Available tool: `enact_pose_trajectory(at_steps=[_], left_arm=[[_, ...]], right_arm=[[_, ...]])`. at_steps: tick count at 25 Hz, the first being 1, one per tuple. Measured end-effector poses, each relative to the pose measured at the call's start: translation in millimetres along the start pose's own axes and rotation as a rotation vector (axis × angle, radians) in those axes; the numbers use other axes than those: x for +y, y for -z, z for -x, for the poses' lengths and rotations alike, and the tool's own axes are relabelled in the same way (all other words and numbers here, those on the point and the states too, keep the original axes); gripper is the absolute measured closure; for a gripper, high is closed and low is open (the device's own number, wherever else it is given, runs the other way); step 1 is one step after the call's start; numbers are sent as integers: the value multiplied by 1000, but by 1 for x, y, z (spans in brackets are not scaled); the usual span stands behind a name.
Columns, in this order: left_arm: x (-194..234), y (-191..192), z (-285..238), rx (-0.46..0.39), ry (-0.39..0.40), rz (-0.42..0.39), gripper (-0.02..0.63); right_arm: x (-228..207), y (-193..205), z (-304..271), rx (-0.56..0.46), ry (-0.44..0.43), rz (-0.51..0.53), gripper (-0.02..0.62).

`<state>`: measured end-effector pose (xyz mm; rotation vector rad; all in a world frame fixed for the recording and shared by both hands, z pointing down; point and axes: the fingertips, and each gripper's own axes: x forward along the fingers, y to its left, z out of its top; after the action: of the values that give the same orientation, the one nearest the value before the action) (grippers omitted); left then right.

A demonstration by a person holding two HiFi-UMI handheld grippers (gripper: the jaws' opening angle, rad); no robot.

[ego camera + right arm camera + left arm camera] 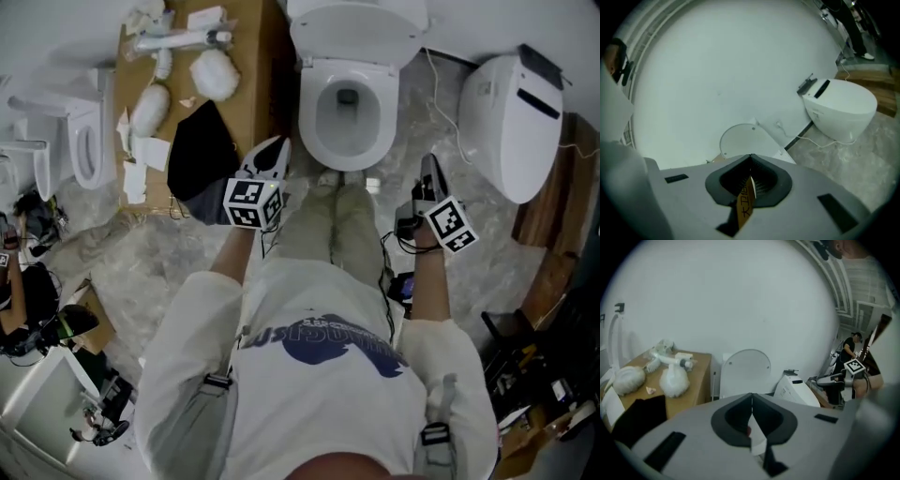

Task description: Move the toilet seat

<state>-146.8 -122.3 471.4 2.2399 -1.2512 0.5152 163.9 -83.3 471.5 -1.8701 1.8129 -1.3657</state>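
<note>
Toilet seat (356, 17), raised upright against the white wall, stands behind the open toilet bowl (347, 117), directly ahead of the person. Left gripper (275, 150) hovers just left of the bowl's front, its fingers pressed together with nothing between them. Right gripper (429, 167) hovers to the bowl's right, fingers likewise closed and empty. A cardboard box (248, 56) sits to the left, and a second white toilet unit (511, 127) lies to the right.
</note>
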Motion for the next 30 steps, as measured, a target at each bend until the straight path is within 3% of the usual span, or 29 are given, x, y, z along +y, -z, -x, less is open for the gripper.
enact_pose_trajectory(at_steps=[4, 6, 8, 10, 12, 14, 16, 19, 23, 26, 30], left_arm=[[20, 65, -50, 145, -2, 109, 606], [29, 94, -70, 193, -9, 172, 599], [39, 118, -89, 218, -17, 247, 563], [51, 141, -107, 230, -26, 328, 522], [64, 165, -124, 240, -38, 400, 495], [78, 188, -139, 246, -50, 460, 488], [90, 207, -153, 251, -61, 509, 483], [101, 233, -168, 271, -59, 524, 466], [102, 260, -190, 291, 22, 569, 337], [112, 277, -203, 291, 18, 600, 321], [120, 296, -217, 316, 9, 606, 311]], right_arm=[[-68, 32, -49, 75, 37, -267, 584], [-104, 46, -67, 109, 60, -345, 584], [-131, 61, -84, 157, 74, -297, 581], [-153, 77, -101, 224, 84, -184, 558], [-171, 97, -119, 296, 85, -116, 496], [-183, 116, -135, 341, 75, -128, 391], [-193, 128, -148, 352, 68, -147, 391], [-211, 150, -163, 383, 76, -108, 388], [-228, 184, -182, 469, 29, -38, 305], [-241, 206, -194, 533, 2, 20, 241], [-262, 216, -204, 547, 22, 56, 219]])
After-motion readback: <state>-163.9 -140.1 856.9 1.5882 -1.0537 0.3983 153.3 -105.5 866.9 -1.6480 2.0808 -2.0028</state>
